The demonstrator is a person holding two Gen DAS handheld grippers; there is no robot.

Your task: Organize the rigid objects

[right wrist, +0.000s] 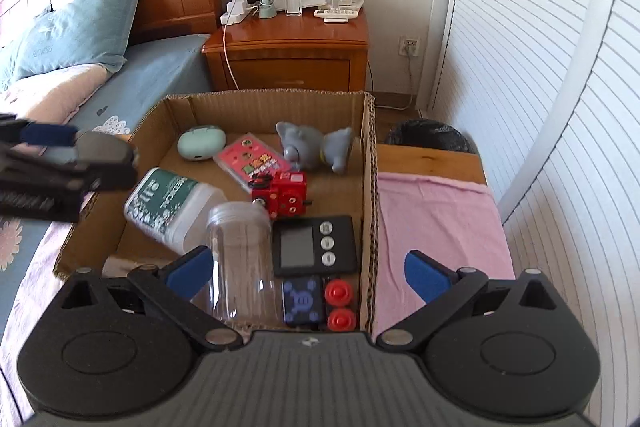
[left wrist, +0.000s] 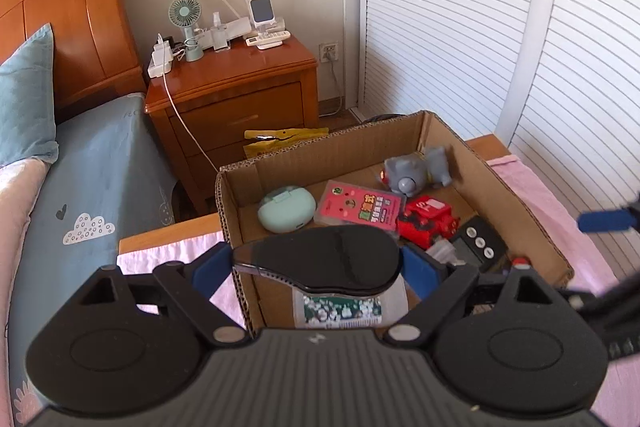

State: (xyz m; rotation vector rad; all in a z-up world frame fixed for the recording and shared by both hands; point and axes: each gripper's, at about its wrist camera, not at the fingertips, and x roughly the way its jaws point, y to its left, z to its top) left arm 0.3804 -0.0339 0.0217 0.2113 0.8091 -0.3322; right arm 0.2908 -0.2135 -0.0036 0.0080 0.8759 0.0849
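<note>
My left gripper (left wrist: 316,269) is shut on a black oval object (left wrist: 328,255), held above the near left corner of an open cardboard box (left wrist: 400,139). In the right wrist view it hangs over the box's left wall (right wrist: 92,151). The box (right wrist: 280,107) holds a mint case (right wrist: 202,143), a pink card pack (right wrist: 252,157), a grey elephant toy (right wrist: 312,143), a red toy (right wrist: 286,193), a black timer (right wrist: 314,245), a white bottle (right wrist: 168,207) and a clear jar (right wrist: 240,259). My right gripper (right wrist: 308,271) stands open above the box's near edge. The jar lies by its left finger, not pressed.
The box sits on a pink cloth (right wrist: 436,219) over a wooden table. A bed (left wrist: 92,163) lies to the left, and a nightstand (left wrist: 240,79) with a fan and chargers stands behind. White louvred doors (right wrist: 560,67) run along the right. A black bin (right wrist: 428,135) stands beyond the table.
</note>
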